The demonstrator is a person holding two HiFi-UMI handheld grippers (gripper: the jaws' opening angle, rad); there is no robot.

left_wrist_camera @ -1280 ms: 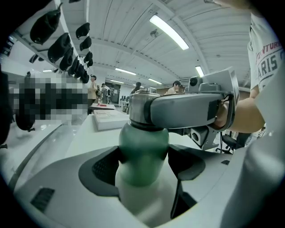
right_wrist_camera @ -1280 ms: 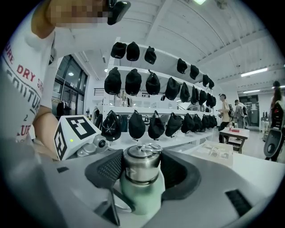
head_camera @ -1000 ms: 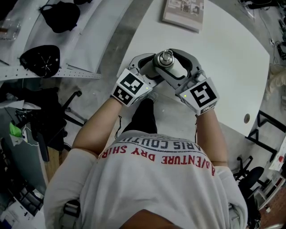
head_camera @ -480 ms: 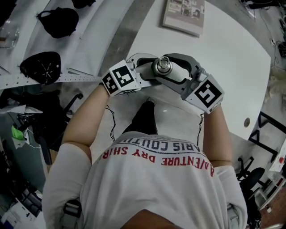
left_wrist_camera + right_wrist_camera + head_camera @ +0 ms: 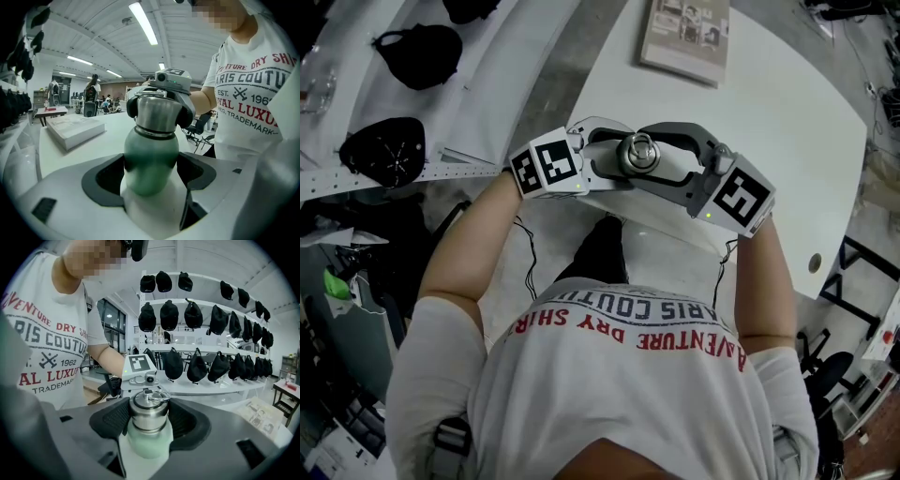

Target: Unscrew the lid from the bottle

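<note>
Bottle hangs above the near edge of the table, left gripper clamped on its body, right gripper on the lid. Both sit turned from a second ago: unscrewing looks under way, lid not yet off.

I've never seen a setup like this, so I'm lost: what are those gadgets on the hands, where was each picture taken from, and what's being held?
No robot here: a person grips a handheld two-jaw tool in each hand. One picture comes from a camera on the head, looking down; the others from cameras riding on each tool. The left gripper clamps the body of the green rounded bottle; the right gripper clamps its round steel lid. Nearby stands a white table bearing a pale book.
</note>
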